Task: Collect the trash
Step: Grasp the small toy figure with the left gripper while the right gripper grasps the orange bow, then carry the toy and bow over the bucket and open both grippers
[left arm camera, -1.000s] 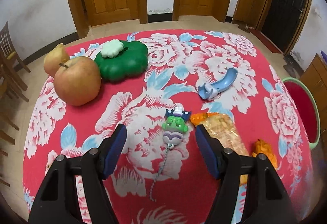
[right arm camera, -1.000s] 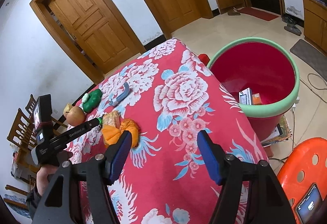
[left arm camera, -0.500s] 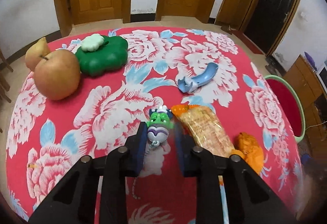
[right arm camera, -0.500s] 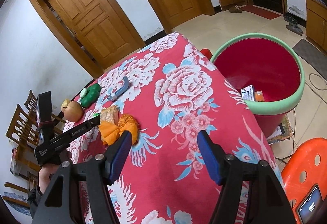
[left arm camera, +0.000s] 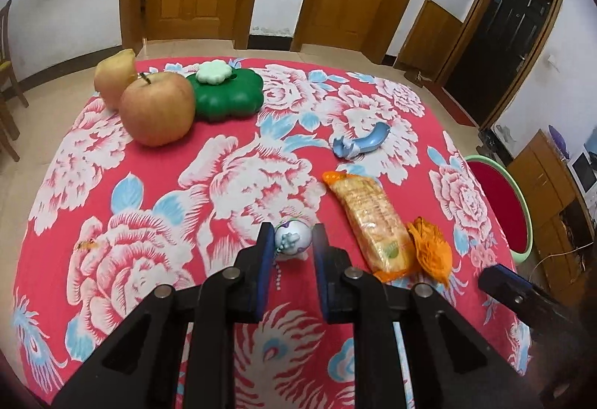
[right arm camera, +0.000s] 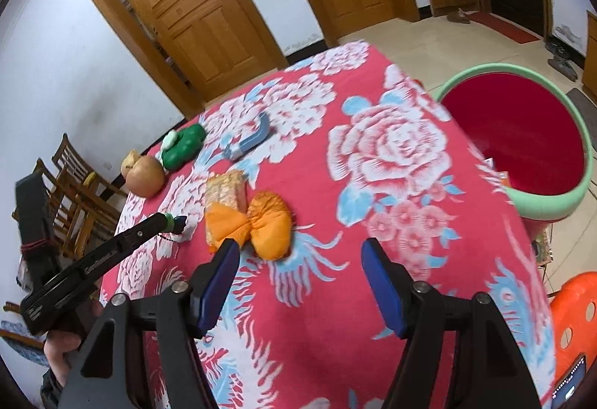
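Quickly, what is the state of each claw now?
Left claw: has just been closing, now shut on the small toy keychain.
Right claw: open, holding nothing, above the tablecloth.

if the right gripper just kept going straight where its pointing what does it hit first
Probably the red floral tablecloth just ahead of the open right gripper. The orange crumpled wrapper sits slightly left of that line, so it might be clipped; depth is unclear.

Left gripper [left arm camera: 290, 247]: jaws had just been closing, pads pressed on the small toy keychain [left arm camera: 293, 241].
Snack packet [left arm camera: 373, 219]: lay just right of the tongs.
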Motion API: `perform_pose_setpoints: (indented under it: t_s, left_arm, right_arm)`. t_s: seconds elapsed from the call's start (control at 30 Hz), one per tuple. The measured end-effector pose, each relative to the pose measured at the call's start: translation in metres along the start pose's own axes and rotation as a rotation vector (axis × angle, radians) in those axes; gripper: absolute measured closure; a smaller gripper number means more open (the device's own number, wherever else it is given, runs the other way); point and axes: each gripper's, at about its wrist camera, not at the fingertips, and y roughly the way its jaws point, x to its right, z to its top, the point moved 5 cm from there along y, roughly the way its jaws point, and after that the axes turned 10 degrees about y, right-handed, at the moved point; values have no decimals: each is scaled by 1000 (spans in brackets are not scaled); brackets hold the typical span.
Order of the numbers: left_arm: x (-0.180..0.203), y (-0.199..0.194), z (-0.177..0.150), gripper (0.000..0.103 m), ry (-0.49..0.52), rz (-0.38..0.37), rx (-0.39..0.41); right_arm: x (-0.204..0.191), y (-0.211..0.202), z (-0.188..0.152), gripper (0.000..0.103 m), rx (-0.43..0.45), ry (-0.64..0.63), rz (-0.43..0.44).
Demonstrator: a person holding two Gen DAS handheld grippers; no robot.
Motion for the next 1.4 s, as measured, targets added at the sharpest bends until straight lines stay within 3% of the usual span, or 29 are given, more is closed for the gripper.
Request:
perform_pose_setpoints:
  t_s: [0.27, 0.47, 0.6, 0.77, 0.8, 1.4]
  left_arm:
    - [0, 2, -4, 83, 7, 1, -10]
    - [2, 5, -7, 76, 12, 10, -21]
    - [3, 7, -7, 76, 13, 6, -12]
    - [2, 6, -7, 79, -2, -17, -6]
    - [2, 4, -7, 79, -5, -23, -3]
    - [50, -35, 6, 79, 38, -106, 66]
  right_arm:
    - [-10, 31, 1, 33, -42, -17, -6]
    - [-10, 40, 2, 50, -48, -13, 14]
    - [-9, 42, 3, 69, -60, 3, 48]
    - [-7, 37, 1, 79, -40, 6, 67]
    - [-6, 35, 1, 84, -36, 10, 69]
    - [34, -26, 13, 87, 99, 109, 88]
